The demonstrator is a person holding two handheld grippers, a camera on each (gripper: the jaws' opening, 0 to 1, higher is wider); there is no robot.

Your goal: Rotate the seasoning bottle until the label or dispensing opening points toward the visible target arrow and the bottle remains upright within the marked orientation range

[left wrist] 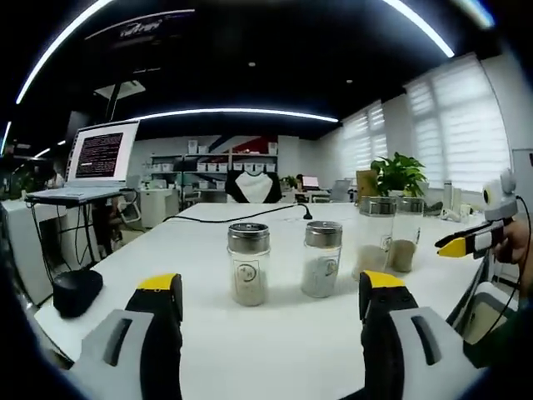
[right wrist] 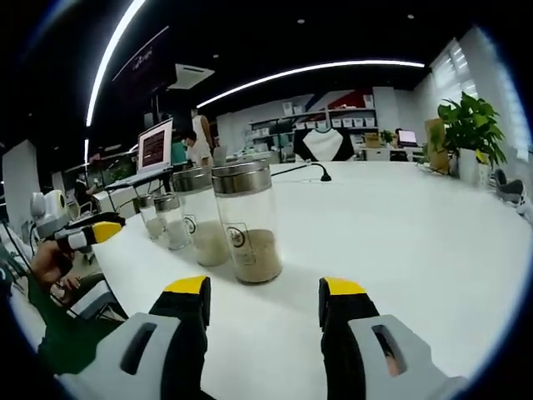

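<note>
Right claw [right wrist: 261, 302] apart, left claw [left wrist: 271, 296] apart, both empty; square on the nearest bottle [right wrist: 246, 223], grip mid-body, twist level.

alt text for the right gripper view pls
The right gripper, jaws open and empty, points across a white table at a row of four metal-lidded seasoning bottles; the nearest bottle stands upright just ahead, partly filled with tan powder. The left gripper shows at the left edge, a laptop and a potted plant beyond.
</note>
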